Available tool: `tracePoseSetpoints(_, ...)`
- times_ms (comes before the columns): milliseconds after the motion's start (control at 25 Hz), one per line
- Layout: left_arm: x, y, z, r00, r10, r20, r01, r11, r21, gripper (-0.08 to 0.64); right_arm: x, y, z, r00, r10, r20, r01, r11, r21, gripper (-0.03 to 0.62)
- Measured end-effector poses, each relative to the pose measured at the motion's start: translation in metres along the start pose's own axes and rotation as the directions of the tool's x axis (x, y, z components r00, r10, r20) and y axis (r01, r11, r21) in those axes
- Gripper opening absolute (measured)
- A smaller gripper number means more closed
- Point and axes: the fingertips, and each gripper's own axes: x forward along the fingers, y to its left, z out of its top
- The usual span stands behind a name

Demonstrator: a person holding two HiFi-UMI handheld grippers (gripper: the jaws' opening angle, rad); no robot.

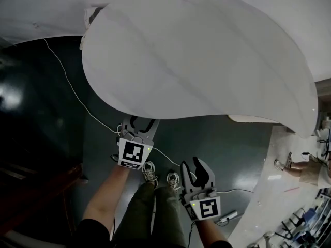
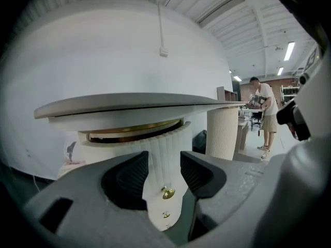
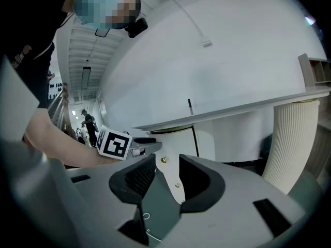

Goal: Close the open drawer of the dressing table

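The dressing table has a wide white curved top (image 1: 207,61). Under it is a ribbed white drawer column (image 2: 155,159) with small brass knobs (image 2: 168,192). The top drawer (image 2: 129,144) stands slightly out, with a dark gap and a brass rim showing above its front. My left gripper (image 2: 164,161) is open just in front of the column, nothing between its pads. In the head view it (image 1: 140,122) sits at the tabletop's near edge. My right gripper (image 1: 192,165) is lower and to the right, open and empty. It (image 3: 166,164) looks at the same column (image 3: 178,154).
A thick ribbed leg (image 2: 222,133) holds up the tabletop to the right of the drawers. A white cable (image 1: 77,97) trails over the dark floor. Another white table (image 1: 269,190) lies at the right. A person (image 2: 265,115) stands far off in the room.
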Motion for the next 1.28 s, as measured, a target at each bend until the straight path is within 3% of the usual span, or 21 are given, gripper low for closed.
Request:
tracePoseSetpoints(960, 0.018, 0.009, 0.002, 0.998, 0.062, 0.004, -0.062, 0.995, 0.075, 0.192, -0.047, -0.037, -0.034, 0.997, -0.072, 0.034, 0.072, 0.997, 0.020, 0.146)
tracePoseSetpoints(1280, 0.018, 0.008, 0.003, 0.998, 0.059, 0.002, -0.059, 0.989, 0.138, 0.192, -0.056, -0.036, -0.035, 0.996, -0.078, 0.046, 0.077, 0.997, 0.025, 0.146)
